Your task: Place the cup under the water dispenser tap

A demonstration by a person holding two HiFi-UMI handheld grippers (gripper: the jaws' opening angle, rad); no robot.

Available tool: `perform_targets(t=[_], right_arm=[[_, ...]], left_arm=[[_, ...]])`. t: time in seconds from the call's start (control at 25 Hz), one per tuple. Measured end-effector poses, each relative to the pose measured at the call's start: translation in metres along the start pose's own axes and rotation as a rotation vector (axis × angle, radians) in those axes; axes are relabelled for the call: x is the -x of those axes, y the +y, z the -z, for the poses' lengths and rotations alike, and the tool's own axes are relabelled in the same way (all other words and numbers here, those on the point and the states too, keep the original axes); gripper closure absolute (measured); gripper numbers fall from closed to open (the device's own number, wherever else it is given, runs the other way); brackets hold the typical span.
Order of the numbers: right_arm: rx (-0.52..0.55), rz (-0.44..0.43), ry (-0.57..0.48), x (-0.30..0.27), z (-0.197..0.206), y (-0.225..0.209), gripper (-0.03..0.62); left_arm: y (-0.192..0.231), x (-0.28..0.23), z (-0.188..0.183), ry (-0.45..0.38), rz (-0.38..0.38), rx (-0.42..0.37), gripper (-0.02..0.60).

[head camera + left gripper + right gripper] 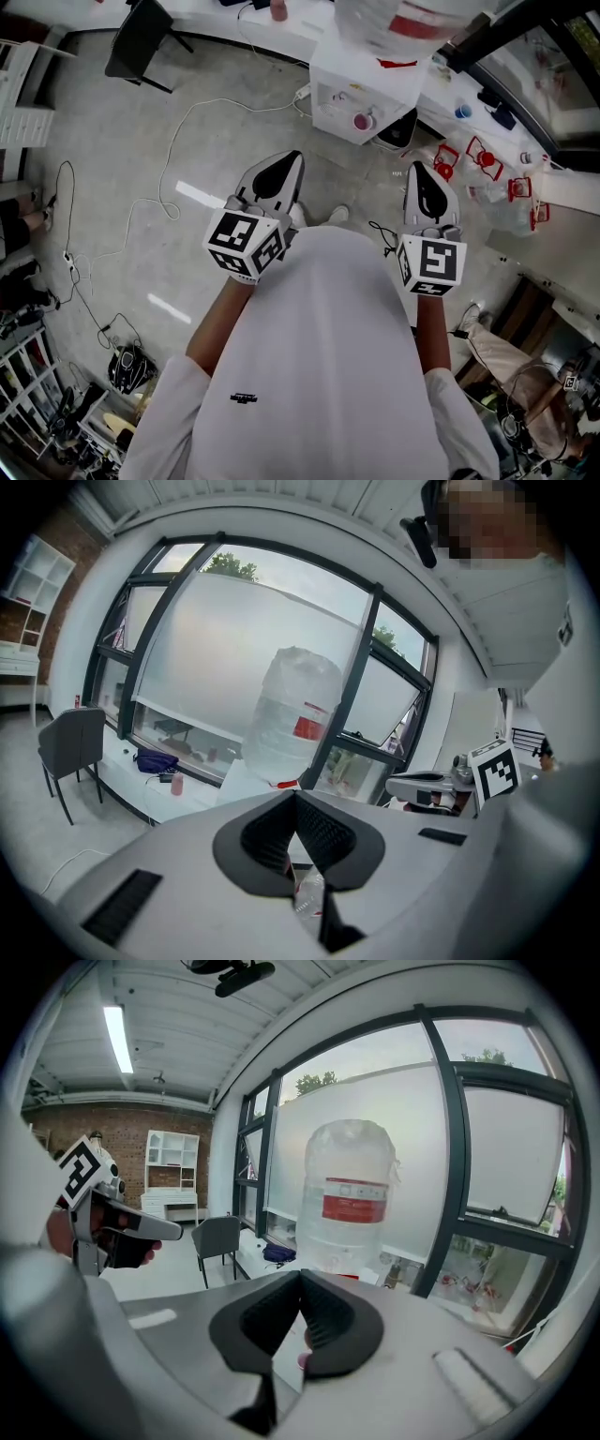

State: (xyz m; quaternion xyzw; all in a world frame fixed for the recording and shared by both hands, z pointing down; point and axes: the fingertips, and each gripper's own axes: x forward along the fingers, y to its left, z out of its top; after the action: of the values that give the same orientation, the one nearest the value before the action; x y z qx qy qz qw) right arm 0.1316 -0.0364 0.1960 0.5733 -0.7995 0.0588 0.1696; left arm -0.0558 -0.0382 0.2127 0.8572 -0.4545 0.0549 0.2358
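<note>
The left gripper (294, 157) and right gripper (419, 171) are both showing jaws pressed together, carrying nothing. The pink cup (362, 121) is standing upright at the dispenser's (342, 80) front (seemingly under the tap already), lying ahead of both, nearer the right gripper.

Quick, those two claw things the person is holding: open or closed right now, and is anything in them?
Left gripper: closed, holding nothing.
Right gripper: closed, holding nothing.
</note>
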Motion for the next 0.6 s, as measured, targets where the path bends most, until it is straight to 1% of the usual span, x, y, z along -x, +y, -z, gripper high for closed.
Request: perform_targets(t=[0.12,0.44,0.6], right_arm=[[-0.008,-0.008,-0.002,0.0,-0.001,0.002,0.583],[0.02,-0.052,-0.034,0.001,-0.008,0.012,0.582],[-0.026,-0.066,-0.023,0.0,-0.007,0.014,0.582]], left_arm=[[-0.001,0.001,-0.003,-0.002,0.003,-0.01,0.581],[-0.004,-0.003,-0.001,0.016,0.021,-0.016,0.581],[-0.008,-0.006,-0.002,0.02,0.033,-0.023,0.581]])
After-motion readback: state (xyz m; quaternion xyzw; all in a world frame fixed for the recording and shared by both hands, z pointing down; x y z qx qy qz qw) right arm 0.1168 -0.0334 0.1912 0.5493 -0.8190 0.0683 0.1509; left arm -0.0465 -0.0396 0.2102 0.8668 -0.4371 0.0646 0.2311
